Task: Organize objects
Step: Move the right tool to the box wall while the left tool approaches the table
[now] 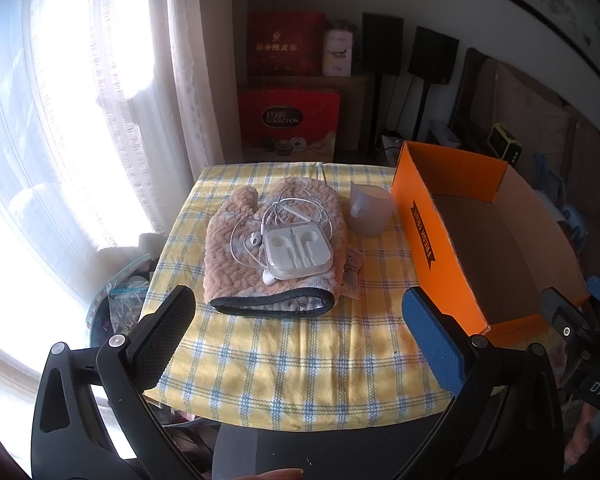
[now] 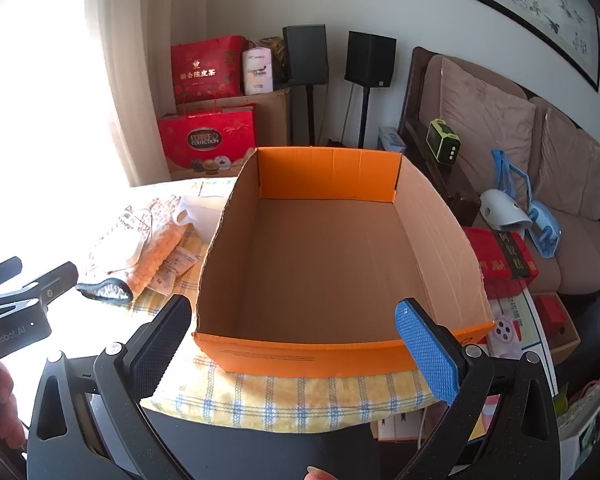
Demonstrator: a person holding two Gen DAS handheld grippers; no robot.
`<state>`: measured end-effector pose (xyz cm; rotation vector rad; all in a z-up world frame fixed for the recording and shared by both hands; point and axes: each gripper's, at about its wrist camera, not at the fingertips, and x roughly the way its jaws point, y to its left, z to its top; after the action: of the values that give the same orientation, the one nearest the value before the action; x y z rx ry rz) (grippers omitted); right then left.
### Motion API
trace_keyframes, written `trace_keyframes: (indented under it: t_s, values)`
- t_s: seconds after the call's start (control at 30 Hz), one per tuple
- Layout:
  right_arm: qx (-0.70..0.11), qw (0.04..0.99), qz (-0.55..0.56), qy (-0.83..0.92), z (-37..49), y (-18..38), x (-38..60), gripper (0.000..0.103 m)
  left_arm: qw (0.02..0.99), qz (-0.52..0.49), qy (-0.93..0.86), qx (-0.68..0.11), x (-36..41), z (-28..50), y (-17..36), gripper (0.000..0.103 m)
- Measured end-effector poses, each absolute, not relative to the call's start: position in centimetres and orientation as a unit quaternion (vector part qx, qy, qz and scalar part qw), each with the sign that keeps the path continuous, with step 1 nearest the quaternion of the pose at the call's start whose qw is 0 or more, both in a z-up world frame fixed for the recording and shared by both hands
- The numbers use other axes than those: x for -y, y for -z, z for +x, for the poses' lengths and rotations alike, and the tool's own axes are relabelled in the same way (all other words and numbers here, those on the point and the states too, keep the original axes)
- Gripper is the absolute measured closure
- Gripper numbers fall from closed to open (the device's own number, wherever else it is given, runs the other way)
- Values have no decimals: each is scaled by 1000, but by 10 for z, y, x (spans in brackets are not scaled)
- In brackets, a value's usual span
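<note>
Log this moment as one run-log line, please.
left gripper: open, empty | right gripper: open, empty | orange cardboard box: empty | fuzzy tan oven mitt: on checked cloth, white earphones atop

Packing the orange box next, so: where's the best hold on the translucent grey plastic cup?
Probably pinch the translucent grey plastic cup across its rim from above: it stands upright, and the orange cardboard box crowds one side, the fuzzy brown oven mitt the other.
</note>
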<state>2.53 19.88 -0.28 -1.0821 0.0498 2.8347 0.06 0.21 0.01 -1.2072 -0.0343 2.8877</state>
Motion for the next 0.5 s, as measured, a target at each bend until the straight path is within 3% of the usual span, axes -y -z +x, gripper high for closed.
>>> trace_keyframes:
  t_s: [0.5]
  values:
    - [-21,56,-351,-934,26,4,-202,0,12,-385,-923,7,-3,3,0,0]
